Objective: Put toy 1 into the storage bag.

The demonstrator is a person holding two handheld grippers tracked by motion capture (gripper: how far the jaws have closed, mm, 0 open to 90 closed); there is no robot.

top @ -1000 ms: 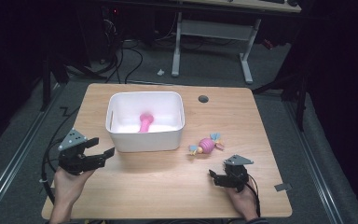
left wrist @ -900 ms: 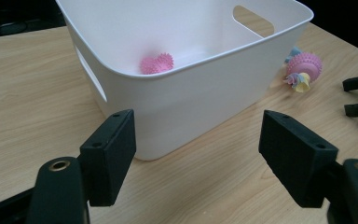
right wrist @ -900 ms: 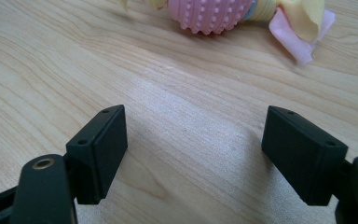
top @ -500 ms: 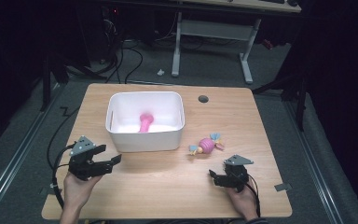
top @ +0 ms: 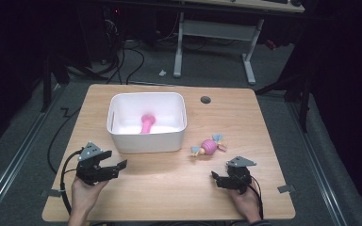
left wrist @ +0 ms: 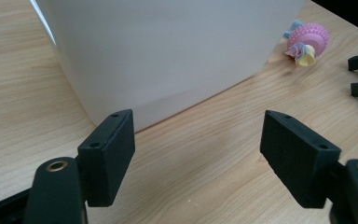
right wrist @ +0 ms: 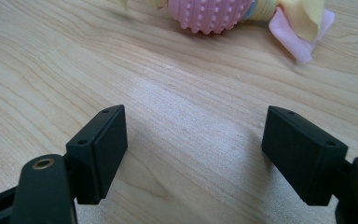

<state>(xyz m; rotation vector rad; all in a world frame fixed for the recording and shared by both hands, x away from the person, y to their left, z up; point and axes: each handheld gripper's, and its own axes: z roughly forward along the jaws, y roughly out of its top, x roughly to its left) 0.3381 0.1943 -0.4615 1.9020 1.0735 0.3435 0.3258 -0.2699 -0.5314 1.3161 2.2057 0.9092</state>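
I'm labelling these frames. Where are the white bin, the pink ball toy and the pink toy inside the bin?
white bin (top: 146,141): high view, front wall.
pink ball toy (top: 209,147): high view, studded middle.
pink toy in bin (top: 147,123): high view, its stem.

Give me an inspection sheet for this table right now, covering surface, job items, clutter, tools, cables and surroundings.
Surface: light wooden table, with a round grommet hole near the far edge.
Job's things: white bin holding a pink toy; pink nubbed candy-shaped toy on the table beside the bin, apart from it.
Clutter: nothing seen on the table.
Grippers: left tool open, nothing between the jaws, which have just been opening, near the bin's front corner; right tool open, empty, just short of the candy-shaped toy.
Cables: one black cable trails from the left tool off the table edge; more cables on the floor behind.
Surroundings: dark room, a white-legged desk beyond the table.
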